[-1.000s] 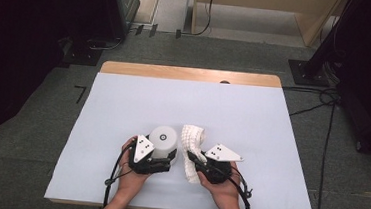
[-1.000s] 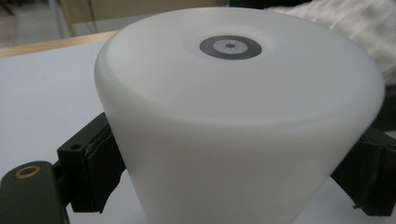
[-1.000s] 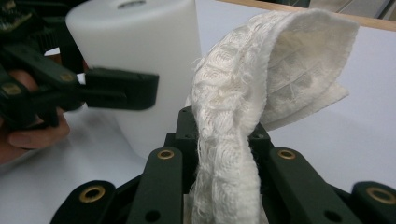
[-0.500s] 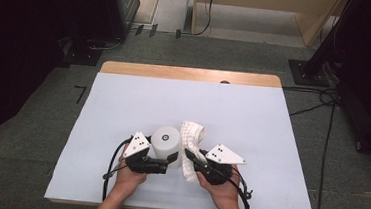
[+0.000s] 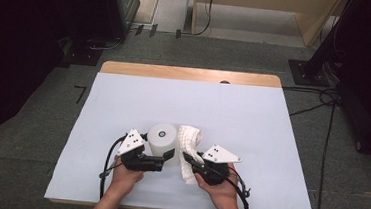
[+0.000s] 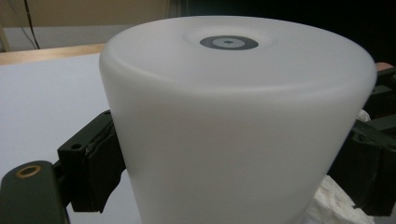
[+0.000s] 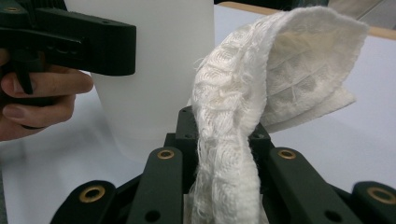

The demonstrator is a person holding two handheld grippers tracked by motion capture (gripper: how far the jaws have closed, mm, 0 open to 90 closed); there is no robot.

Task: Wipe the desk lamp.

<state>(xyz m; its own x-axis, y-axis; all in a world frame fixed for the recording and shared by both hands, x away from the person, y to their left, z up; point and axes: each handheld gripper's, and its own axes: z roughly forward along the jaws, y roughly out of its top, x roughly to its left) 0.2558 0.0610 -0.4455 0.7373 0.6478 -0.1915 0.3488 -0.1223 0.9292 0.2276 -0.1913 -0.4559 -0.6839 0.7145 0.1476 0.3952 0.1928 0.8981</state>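
A white-covered table (image 5: 252,120) stands on grey floor (image 5: 30,137) with cables (image 5: 326,140).

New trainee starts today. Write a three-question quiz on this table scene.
1. True or false: the left gripper clamps the white container.
2. What does the right gripper hold?
3. The container stands: A) upside down B) on its side C) off the table.

Key
1. True; its jaws press both sides.
2. A white cloth.
3. A, to judge by the moulding mark on top.
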